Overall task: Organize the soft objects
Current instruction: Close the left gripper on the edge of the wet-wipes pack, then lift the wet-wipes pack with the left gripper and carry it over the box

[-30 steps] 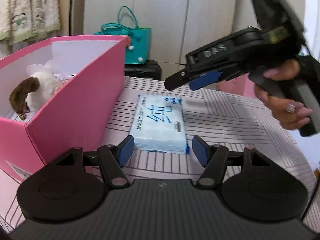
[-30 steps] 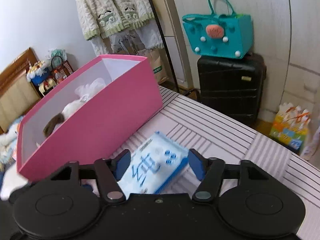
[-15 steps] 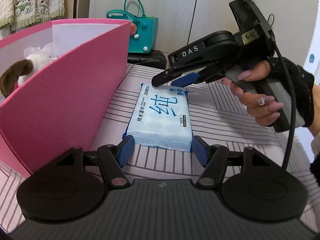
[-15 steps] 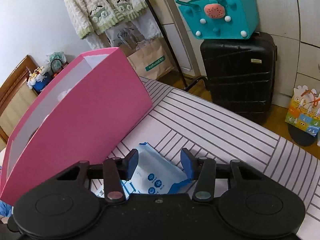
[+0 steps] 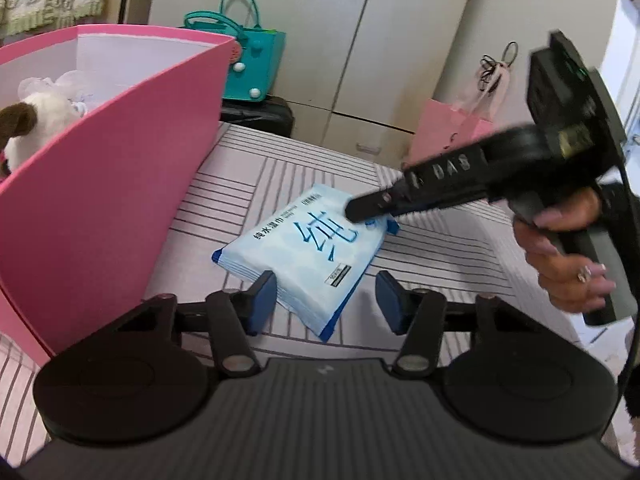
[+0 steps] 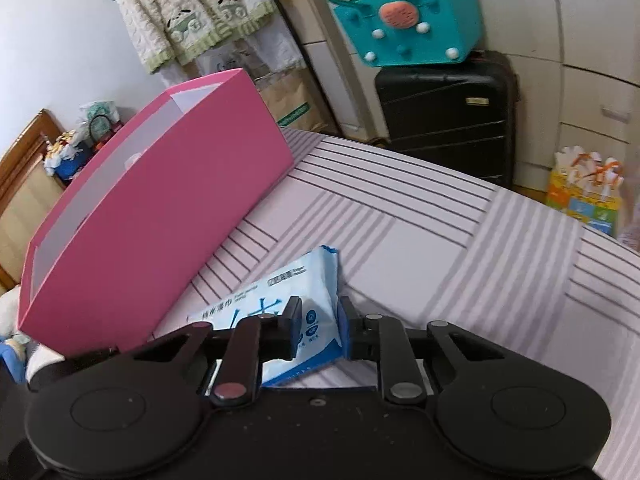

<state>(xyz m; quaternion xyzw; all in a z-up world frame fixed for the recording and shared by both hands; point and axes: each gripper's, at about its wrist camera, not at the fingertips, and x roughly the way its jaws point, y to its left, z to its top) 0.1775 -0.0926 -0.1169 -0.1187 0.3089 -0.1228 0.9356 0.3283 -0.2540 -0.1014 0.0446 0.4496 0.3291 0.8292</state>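
Note:
A blue-and-white pack of wet wipes [image 5: 304, 256] [image 6: 316, 280] lies askew on the striped tablecloth beside a tall pink box [image 5: 120, 200] [image 6: 160, 220]. My right gripper [image 6: 320, 320] [image 5: 352, 212] comes in from the right; its jaws are closing and pinch the pack's far corner between the pads. My left gripper [image 5: 326, 300] sits at the pack's near end, its jaws closing, with the near corner between the fingers but not squeezed. A white and brown plush toy [image 5: 36, 120] rests inside the box.
A person's hand [image 5: 560, 248] grips the right gripper's handle. Behind the table stand a black suitcase [image 6: 448, 120] with a teal bag [image 6: 412, 20] on it and a pink paper bag [image 5: 448, 132]. The striped tablecloth [image 5: 440, 240] stretches to the right.
The right gripper dropped onto the pack's far end and its jaws narrowed onto it. The pack swung askew, far end to the right. The left jaws narrowed a little.

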